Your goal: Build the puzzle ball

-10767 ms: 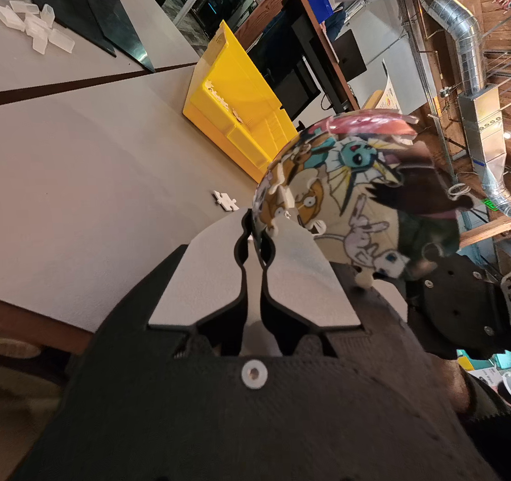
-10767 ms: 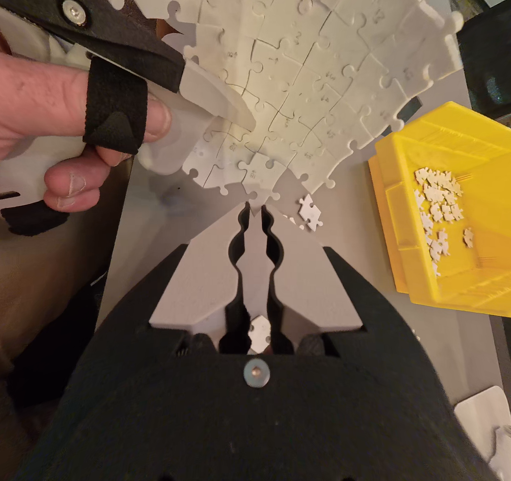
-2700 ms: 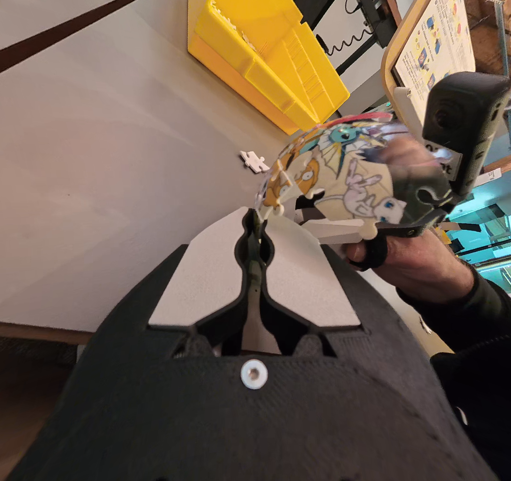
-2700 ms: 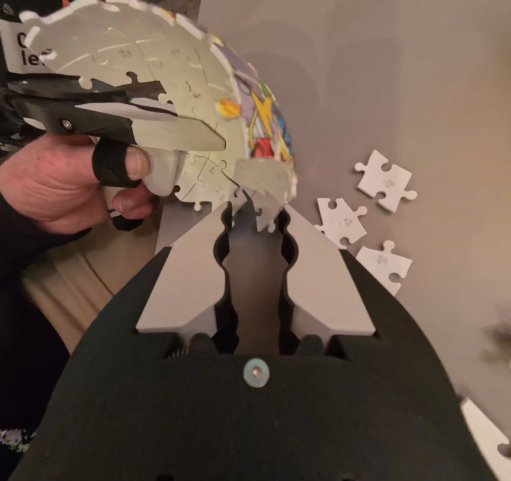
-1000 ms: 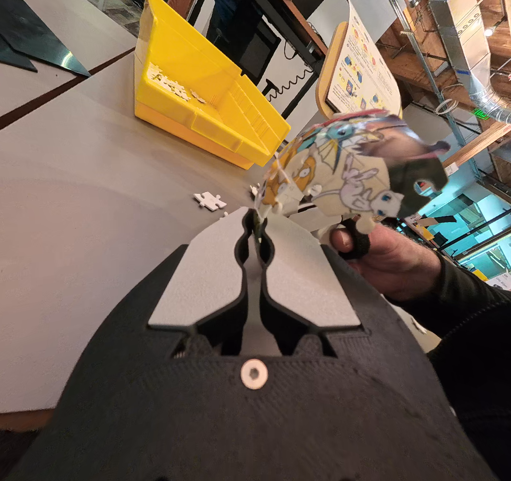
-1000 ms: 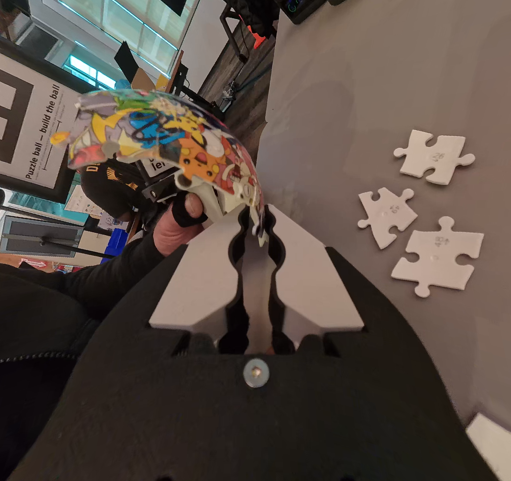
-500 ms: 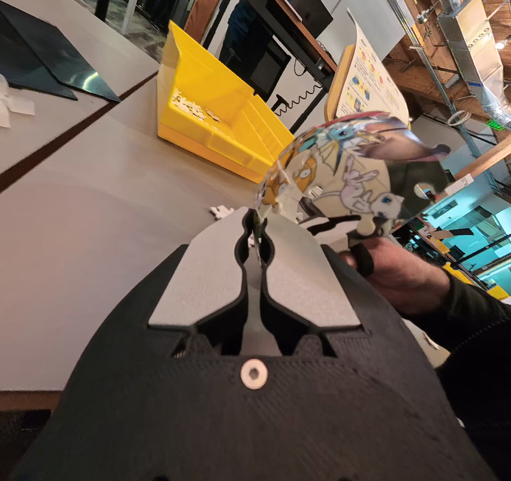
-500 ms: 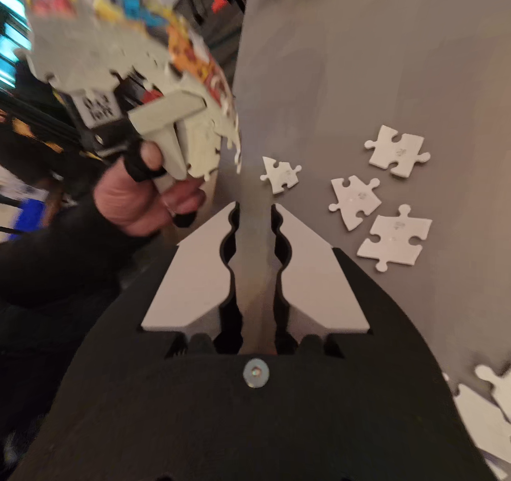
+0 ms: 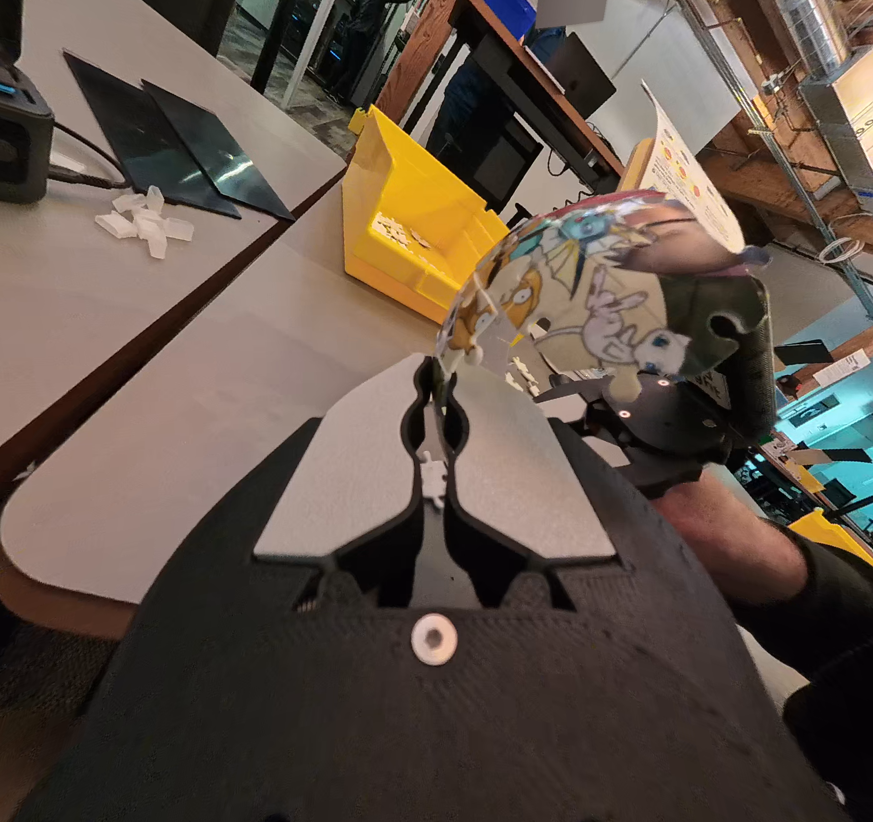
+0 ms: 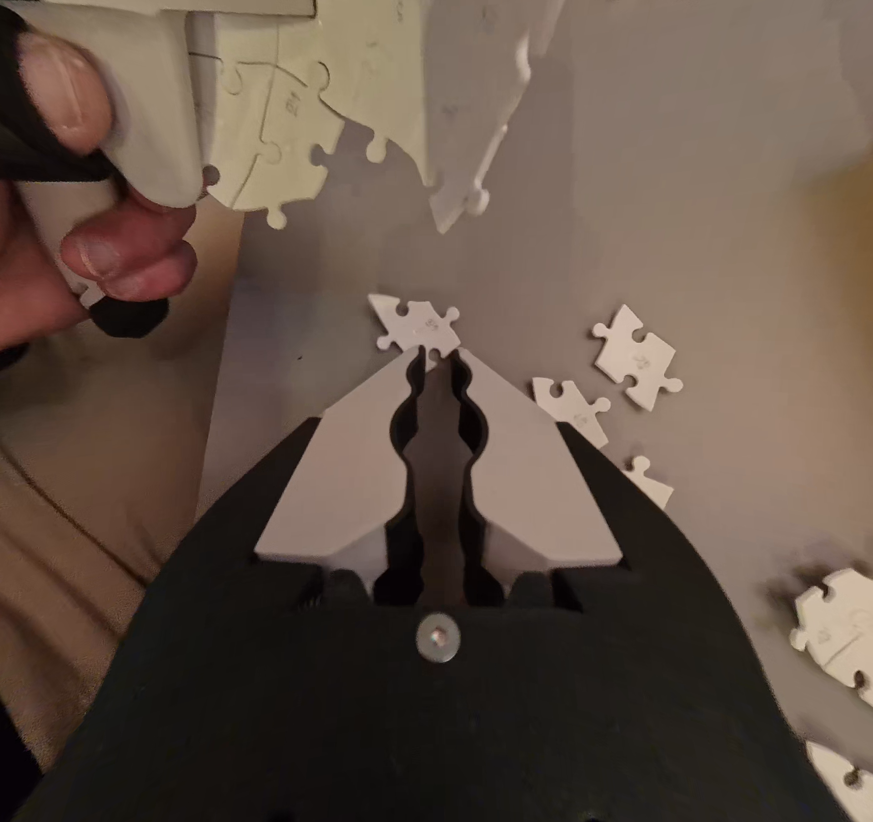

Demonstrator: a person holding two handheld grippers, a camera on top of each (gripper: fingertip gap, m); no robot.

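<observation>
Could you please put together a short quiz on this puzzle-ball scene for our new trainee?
1. True or false: the left tongs are shut on the rim of the partly built puzzle ball.
2. Which loose piece lies nearest the tips of the right tongs: (a) the pointed white piece just ahead of them, (b) the white piece farther to the right, (c) one inside the yellow bin?
3. Fill in: the loose pieces on the grey table lie with their ______ side up.

Key: 1 true; 2 a; 3 plain white (unprinted).
</observation>
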